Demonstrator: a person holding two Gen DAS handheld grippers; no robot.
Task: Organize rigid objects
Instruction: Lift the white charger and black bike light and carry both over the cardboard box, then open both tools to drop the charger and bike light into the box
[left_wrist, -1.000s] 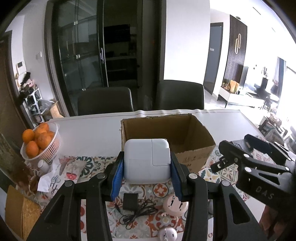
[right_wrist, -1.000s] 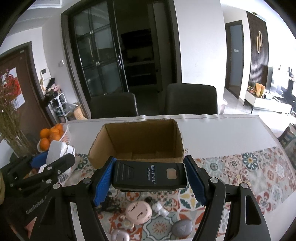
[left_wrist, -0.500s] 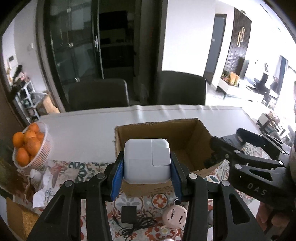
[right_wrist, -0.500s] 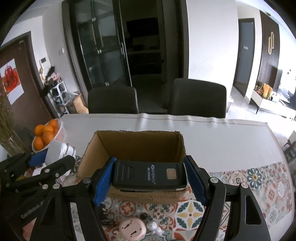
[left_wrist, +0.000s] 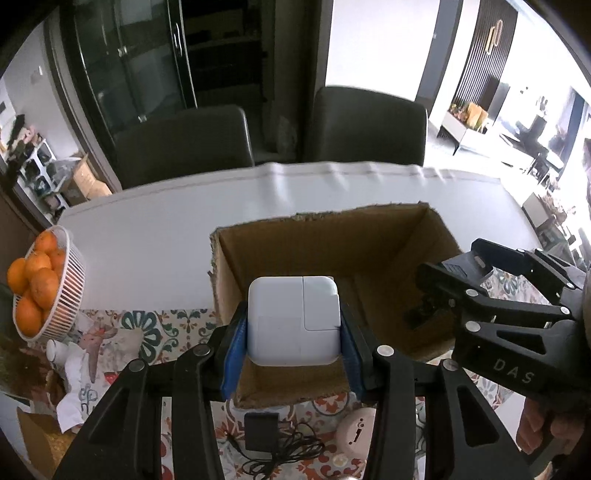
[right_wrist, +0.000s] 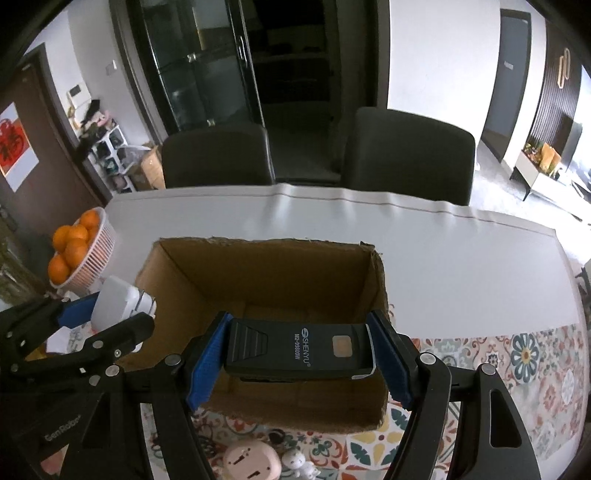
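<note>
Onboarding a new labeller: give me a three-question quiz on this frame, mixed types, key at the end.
1. True or false: the left gripper holds a white charger.
2. Multiple choice: the black device in the right gripper is
A. lying on the table
B. held over the open box
C. resting in the basket
3. Fill in: the basket left of the box holds ____.

Key: 1 true. 2 B. 3 oranges.
</note>
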